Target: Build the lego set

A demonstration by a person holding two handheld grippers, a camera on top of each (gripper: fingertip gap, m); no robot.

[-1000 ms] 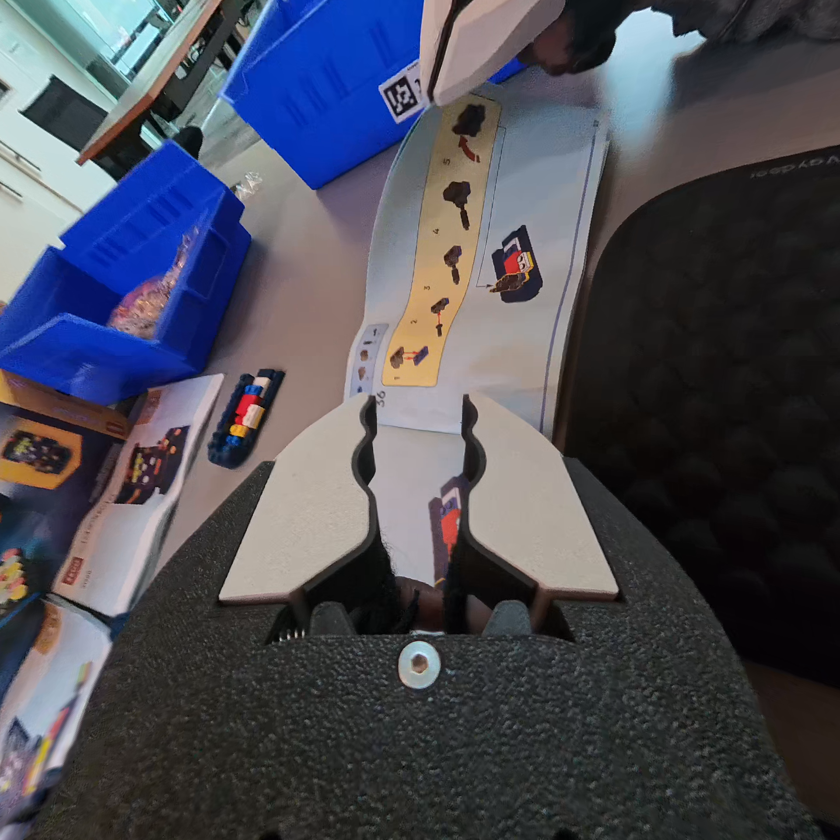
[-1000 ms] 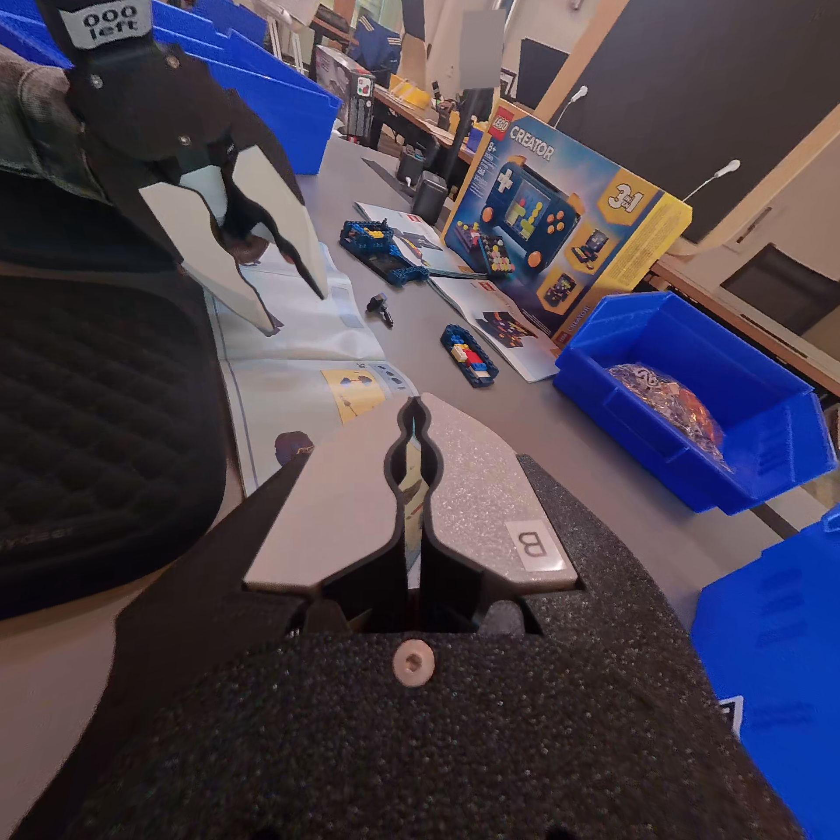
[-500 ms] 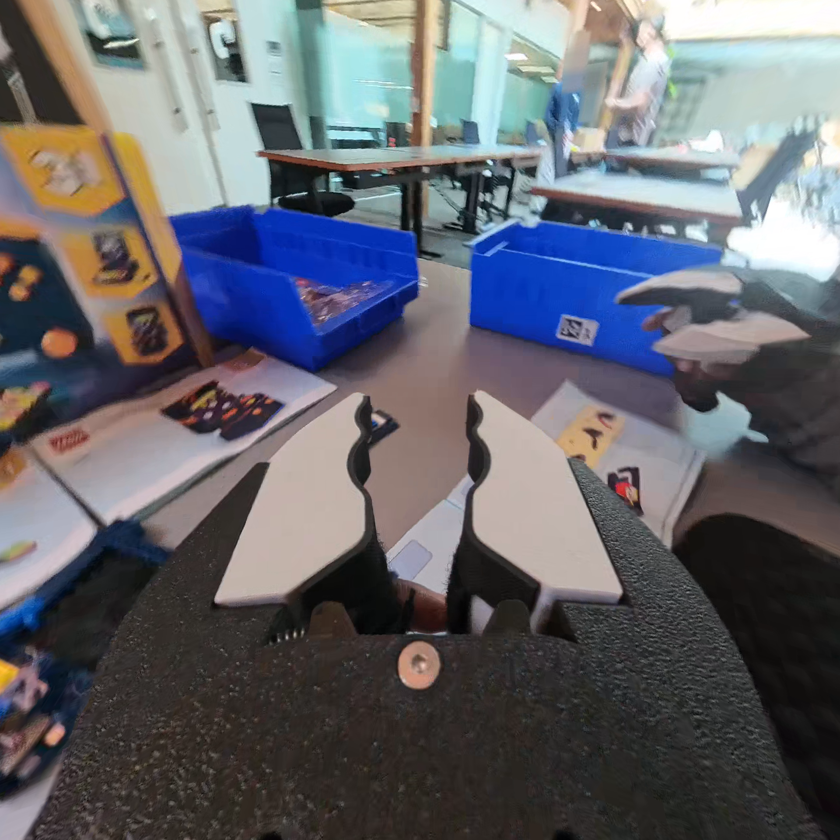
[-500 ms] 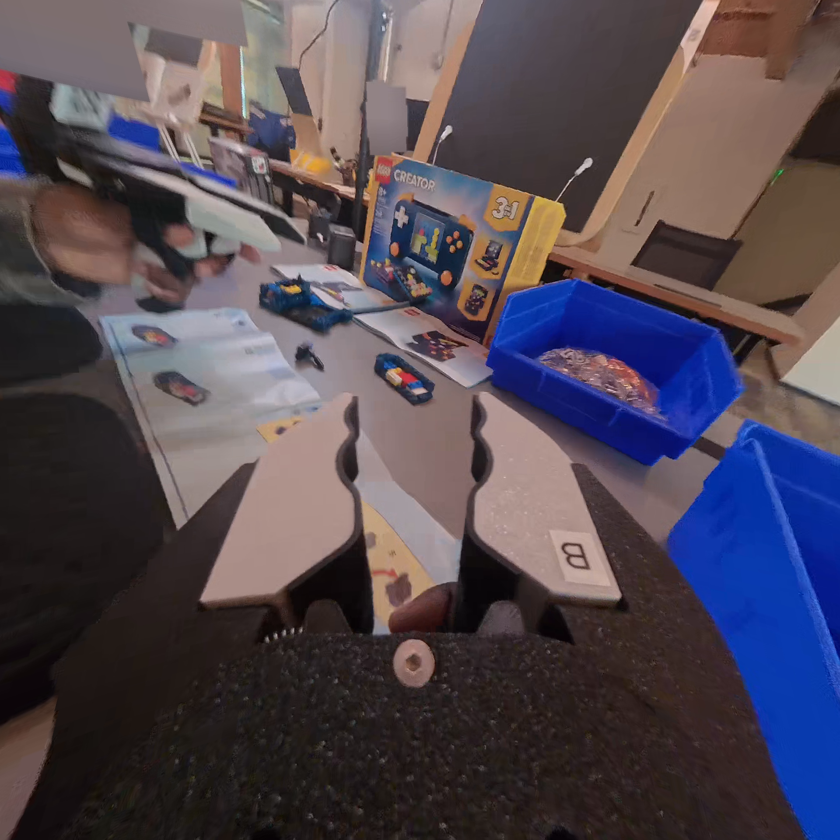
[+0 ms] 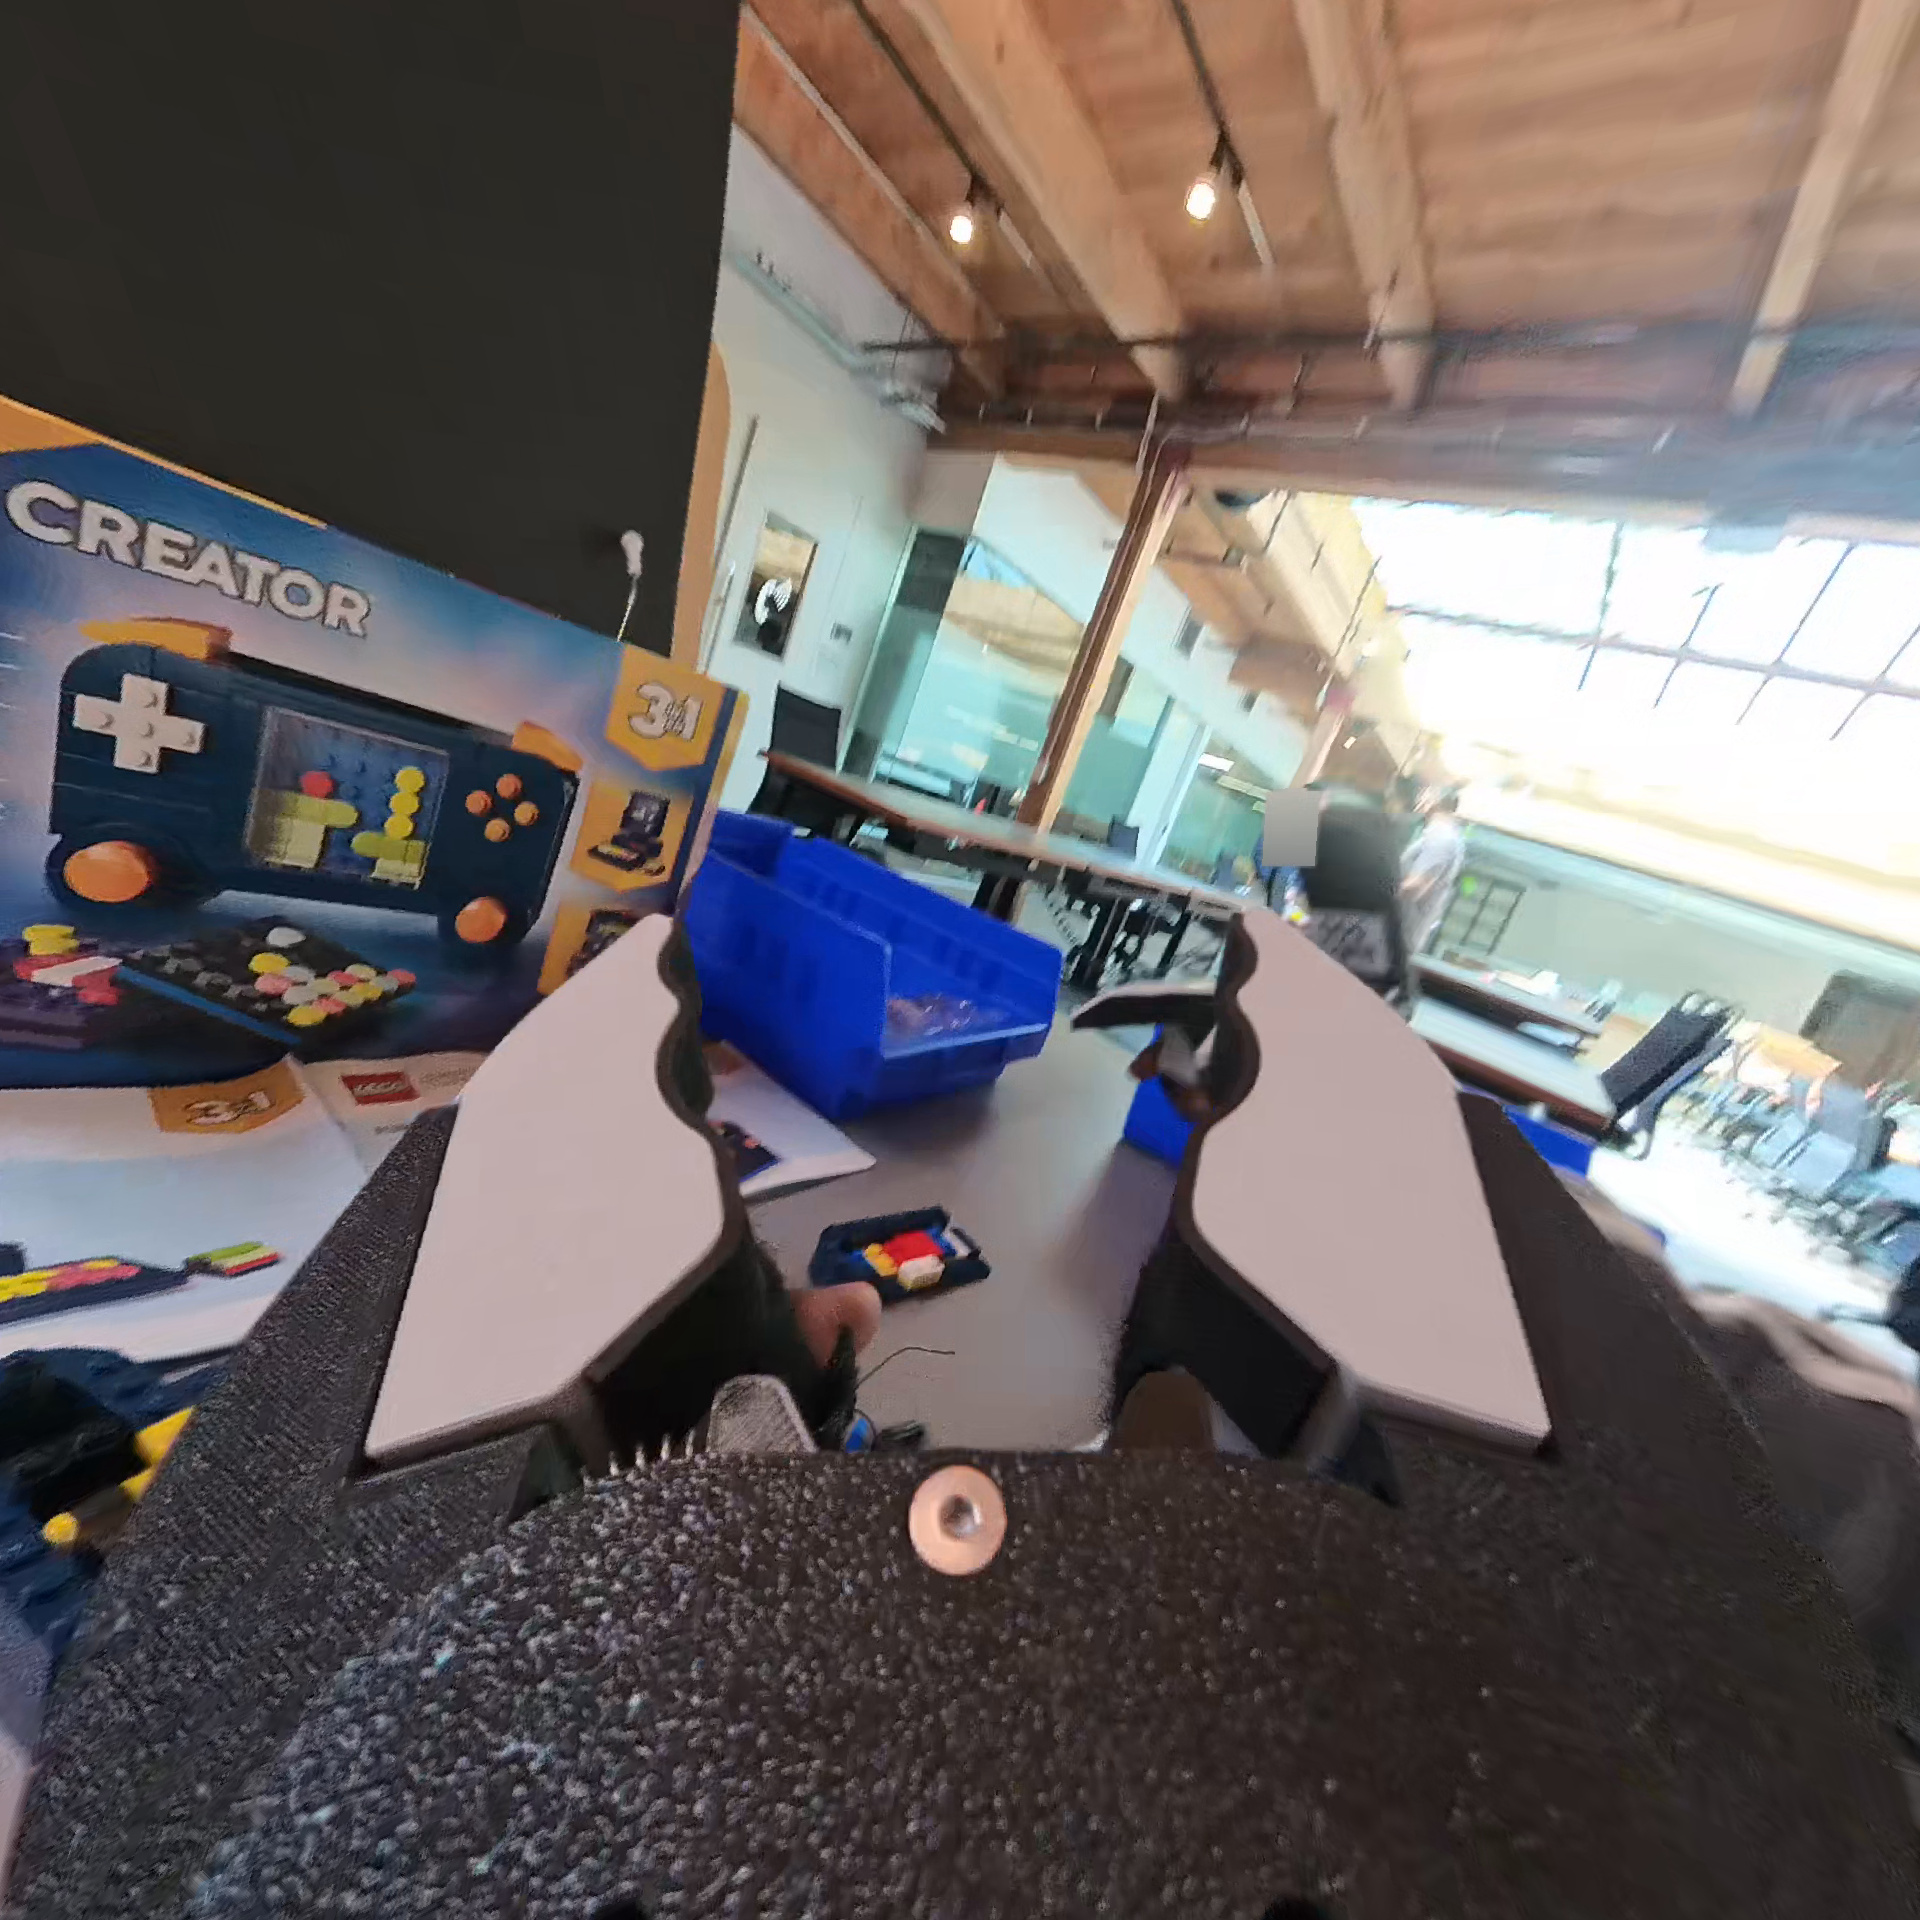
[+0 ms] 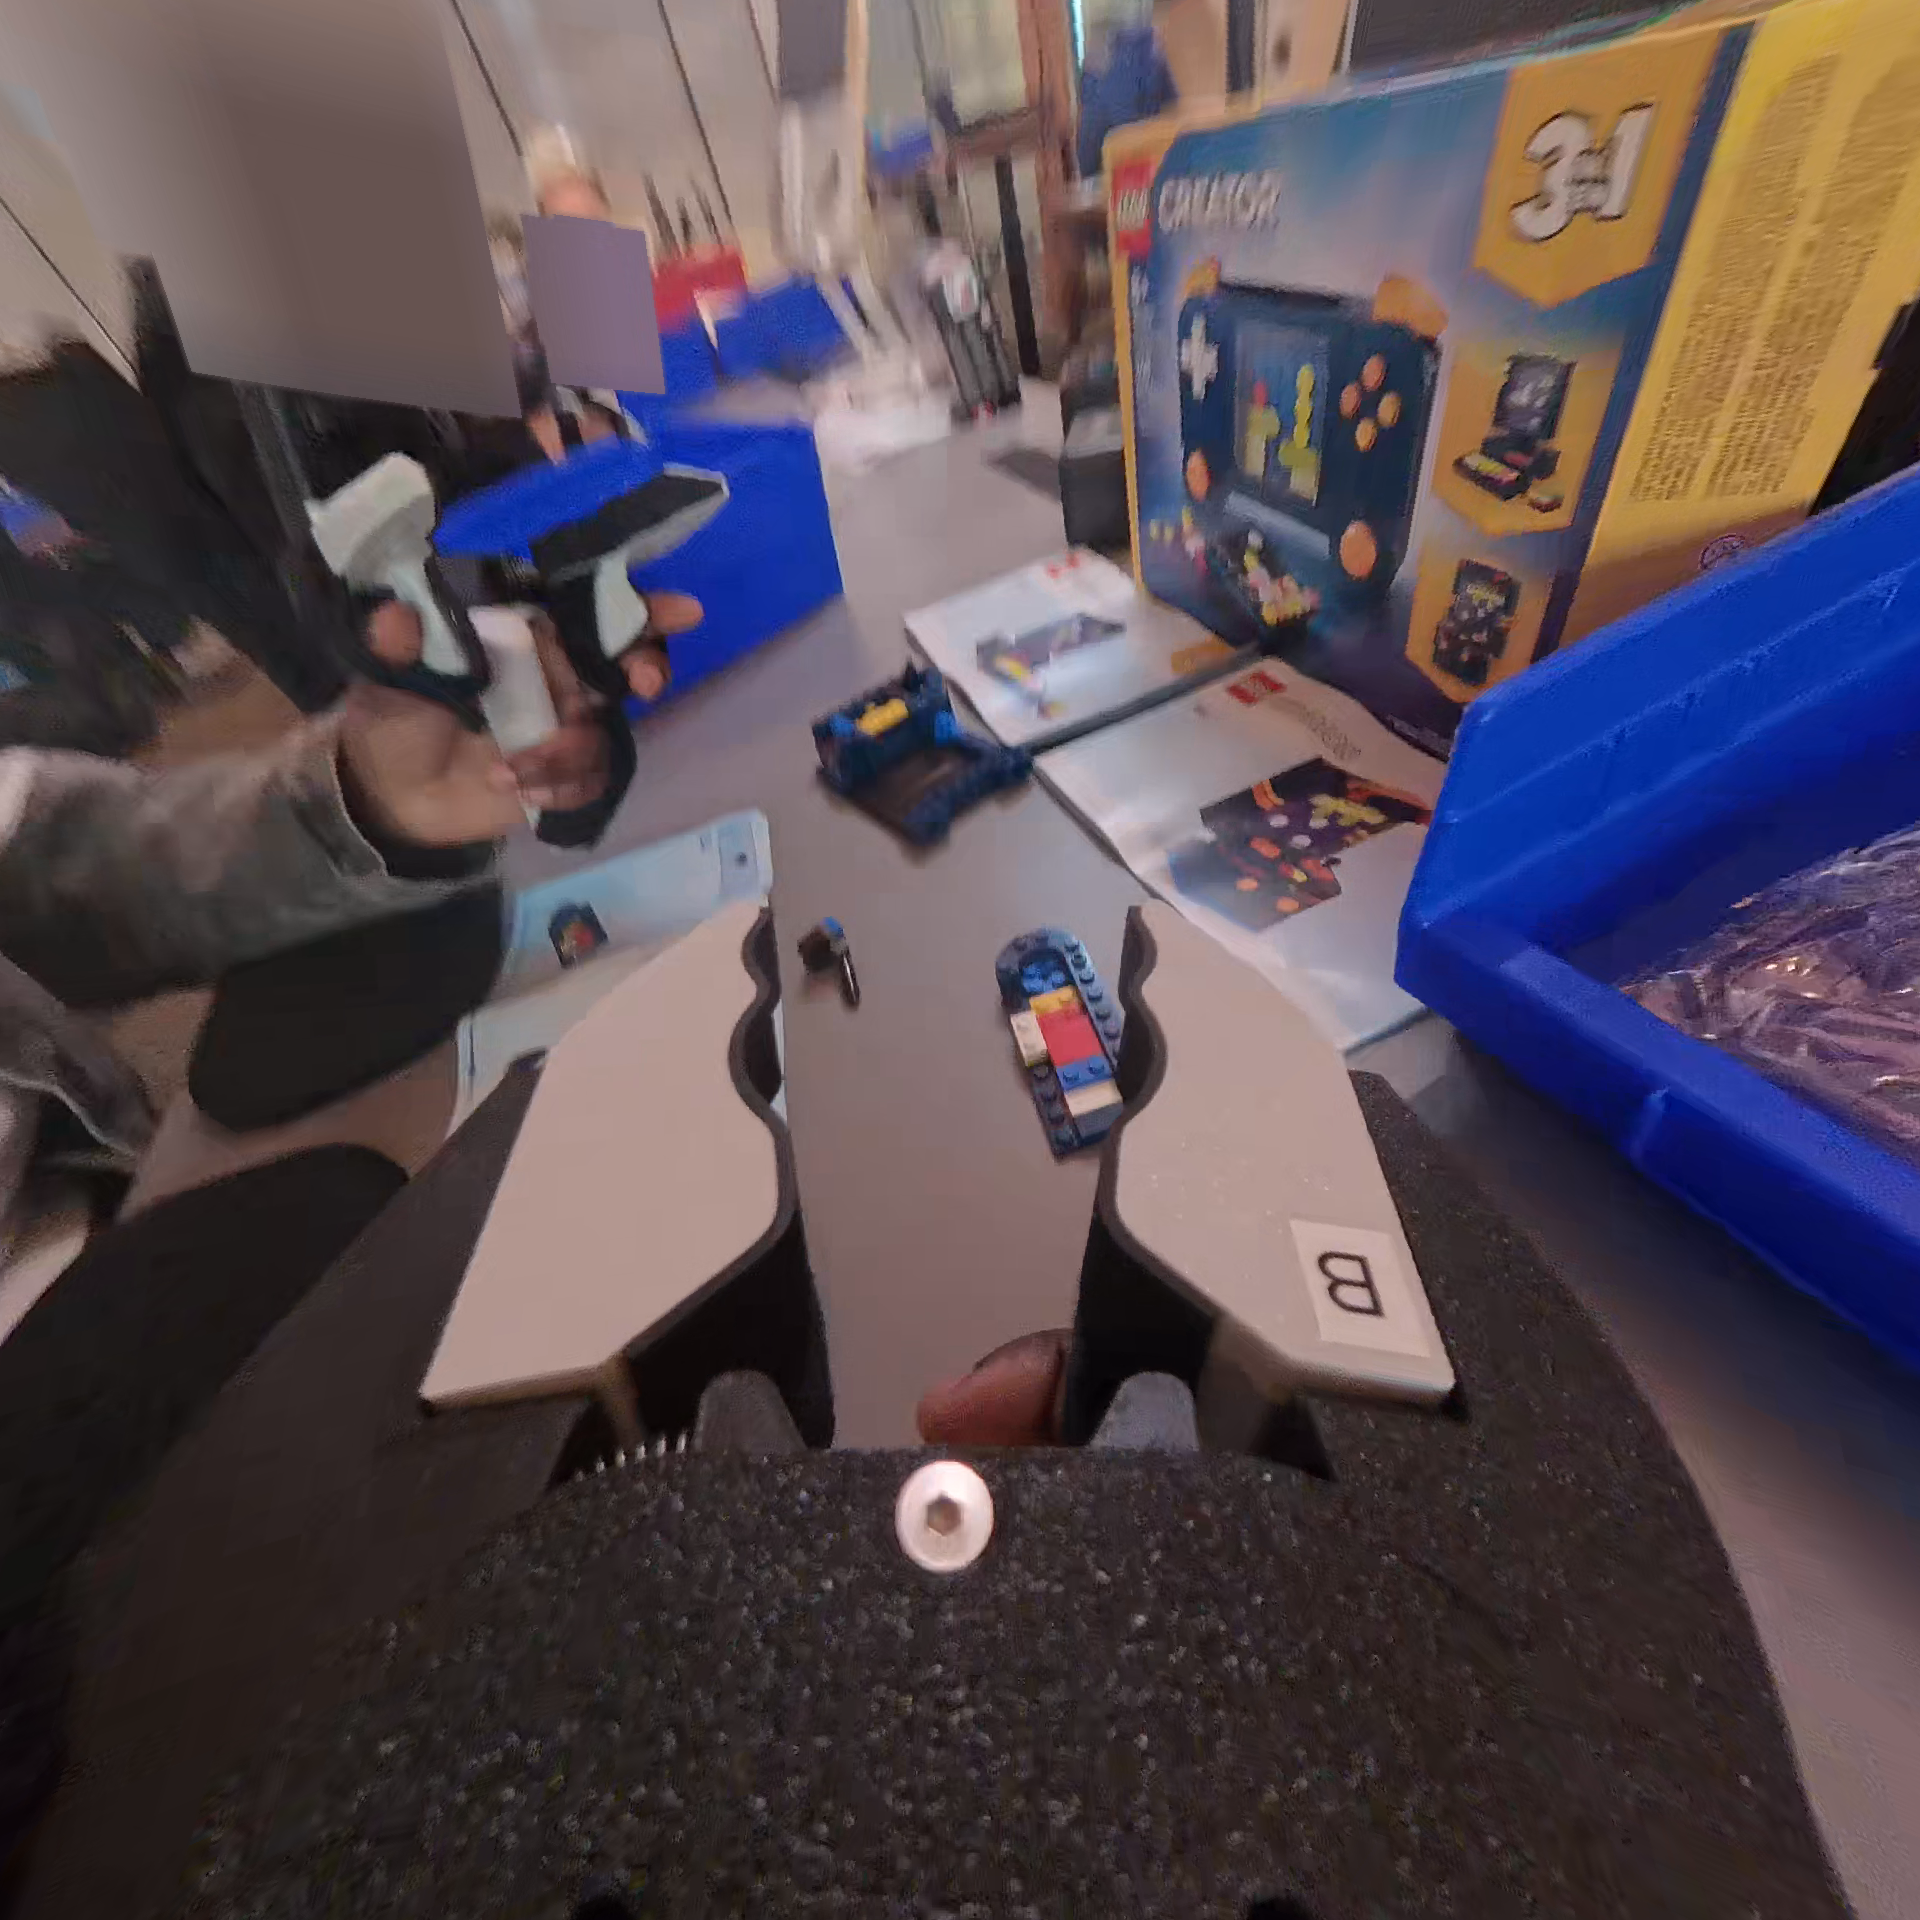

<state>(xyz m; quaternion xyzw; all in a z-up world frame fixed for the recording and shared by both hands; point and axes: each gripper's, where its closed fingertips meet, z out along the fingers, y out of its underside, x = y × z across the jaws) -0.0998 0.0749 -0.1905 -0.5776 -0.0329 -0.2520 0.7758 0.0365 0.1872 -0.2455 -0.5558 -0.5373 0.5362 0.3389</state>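
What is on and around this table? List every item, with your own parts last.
Toy box: one, blue and yellow, upright at the table's far side.
Blue bins: at least three; one with bagged parts on the right, one far left, one beyond the left jaws.
Booklets: three; two closed ones by the box, one open pale-blue one at left.
Flat brick plate: one, dark blue with red, yellow and white bricks, on the table.
Small dark piece: one, beside it.
Blue brick frame: one, farther back.
Black pad: one, near left.
Left gripper: jaws wide open, empty.
Right gripper: jaws open, empty.
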